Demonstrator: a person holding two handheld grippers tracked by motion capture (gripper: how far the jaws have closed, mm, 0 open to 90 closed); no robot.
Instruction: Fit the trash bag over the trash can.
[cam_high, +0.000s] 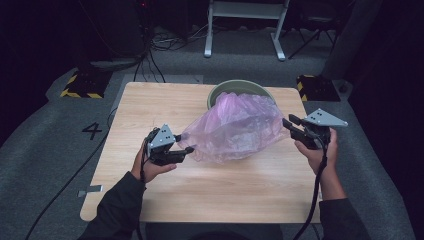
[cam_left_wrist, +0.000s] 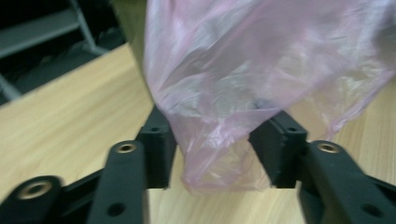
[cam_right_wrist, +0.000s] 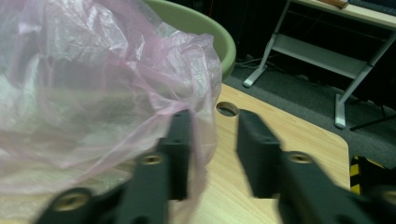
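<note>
Across the far half of the wooden table (cam_high: 225, 185) lay a thin, translucent pink plastic bag (cam_high: 235, 127) — crinkled, glossy, puffed into a loose mound. Its far end draped over the rim of a smooth, round green bowl (cam_high: 220, 90), and most of that bowl was hidden behind the film.

The left gripper (cam_high: 181, 144) sat at the bag's near-left corner. In the left gripper view a gathered fold of plastic hung between the parted black jaws, brushing both inner faces; whether the pads truly pinched it I could not tell. The right gripper (cam_high: 290, 121) stood at the bag's right edge with its jaws apart; in the right gripper view the film draped against one jaw's outer side, the gap between them bare.

Pale wood grain ran clear over the near half of the table, with rounded corners and a small round hole (cam_right_wrist: 227, 109) near the far right — open room on both flanks. Blur softened both close views.
</note>
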